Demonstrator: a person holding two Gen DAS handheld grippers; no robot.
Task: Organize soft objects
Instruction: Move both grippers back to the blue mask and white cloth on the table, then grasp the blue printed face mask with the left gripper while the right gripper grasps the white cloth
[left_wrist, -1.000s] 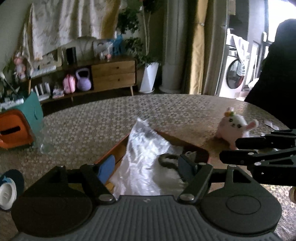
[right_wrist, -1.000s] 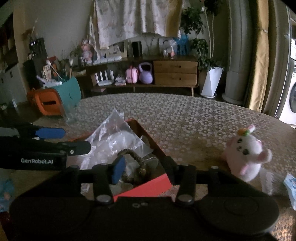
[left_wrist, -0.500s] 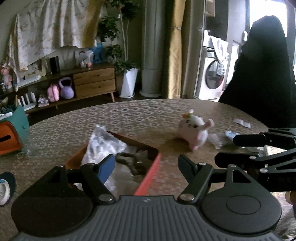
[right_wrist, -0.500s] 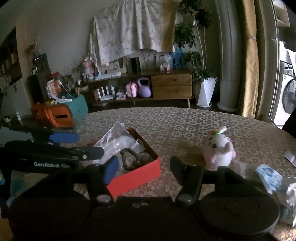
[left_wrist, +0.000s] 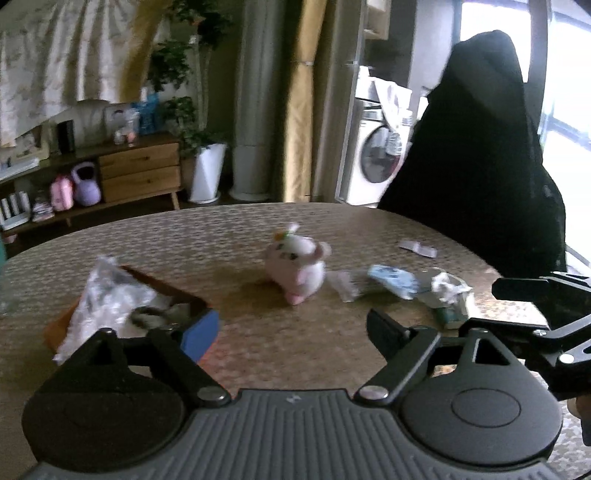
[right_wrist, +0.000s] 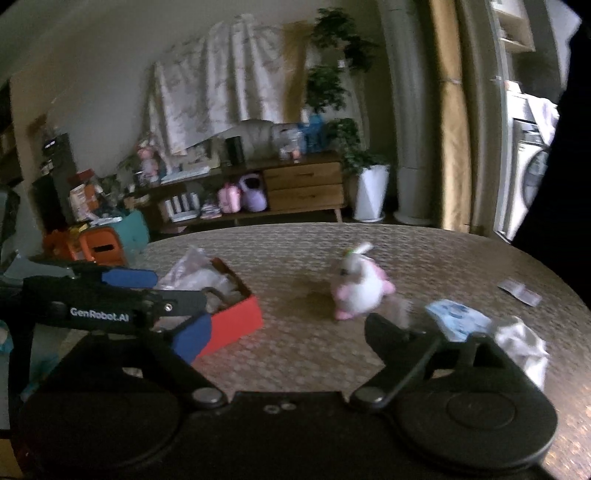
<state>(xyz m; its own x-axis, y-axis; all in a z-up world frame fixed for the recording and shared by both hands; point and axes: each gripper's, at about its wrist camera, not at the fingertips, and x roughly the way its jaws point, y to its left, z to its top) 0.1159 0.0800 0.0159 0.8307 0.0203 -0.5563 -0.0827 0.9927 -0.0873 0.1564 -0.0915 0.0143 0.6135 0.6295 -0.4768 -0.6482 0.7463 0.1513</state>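
A red box (right_wrist: 236, 317) sits on the round table, holding a clear plastic bag (left_wrist: 107, 295) and a dark braided ring. A pink and white plush toy (left_wrist: 295, 271) stands right of the box; it also shows in the right wrist view (right_wrist: 360, 290). Blue and white soft packets (left_wrist: 391, 282) and a crumpled white piece (right_wrist: 524, 341) lie further right. My left gripper (left_wrist: 291, 332) is open and empty, above the table near the box. My right gripper (right_wrist: 286, 330) is open and empty, back from the plush toy.
A small wrapper (left_wrist: 417, 247) lies near the table's far right edge. A dark-clothed person (left_wrist: 480, 166) stands at the right. An orange and teal container (right_wrist: 110, 242) sits at the table's far left. A wooden sideboard (right_wrist: 295, 184) lines the wall.
Both grippers have pulled back and up from the red box and swung right. The plush toy and the packets now come into the middle of both views.
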